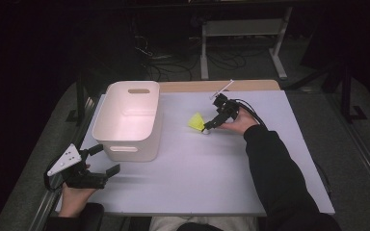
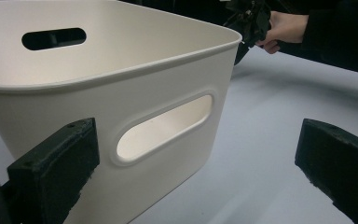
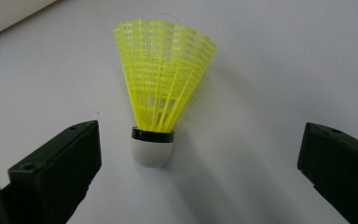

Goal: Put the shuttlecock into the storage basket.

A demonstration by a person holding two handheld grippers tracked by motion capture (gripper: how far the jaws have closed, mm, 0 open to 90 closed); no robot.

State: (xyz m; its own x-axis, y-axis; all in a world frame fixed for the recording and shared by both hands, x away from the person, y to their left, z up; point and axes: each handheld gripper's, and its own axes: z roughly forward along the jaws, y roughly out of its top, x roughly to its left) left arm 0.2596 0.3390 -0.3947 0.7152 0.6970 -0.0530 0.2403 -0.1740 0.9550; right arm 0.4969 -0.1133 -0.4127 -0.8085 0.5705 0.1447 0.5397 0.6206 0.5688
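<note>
While the right gripper (image 1: 208,127) points down at the table (image 1: 212,178), a yellow shuttlecock (image 1: 197,122) lies right by its tips. In the right gripper view, the shuttlecock (image 3: 161,98) sits between the two black jaws, nearer the left one. The jaws stand wide apart and do not touch it. Its white round tip (image 3: 152,151) points toward the camera, and its yellow net skirt fans out away from it. It lies flat on the pale table top, near the middle, a little to the right of the white bin (image 1: 127,120).

The bin stands upright on the left part of the table. It has a long hole for a handle on its near side and one on its far side.

The left gripper (image 1: 102,161) rests low at the near left edge of the table, held by the left hand (image 1: 74,195). In the left gripper view, its jaws are wide apart with nothing between them, and the bin wall (image 2: 121,116) is just ahead.
</note>
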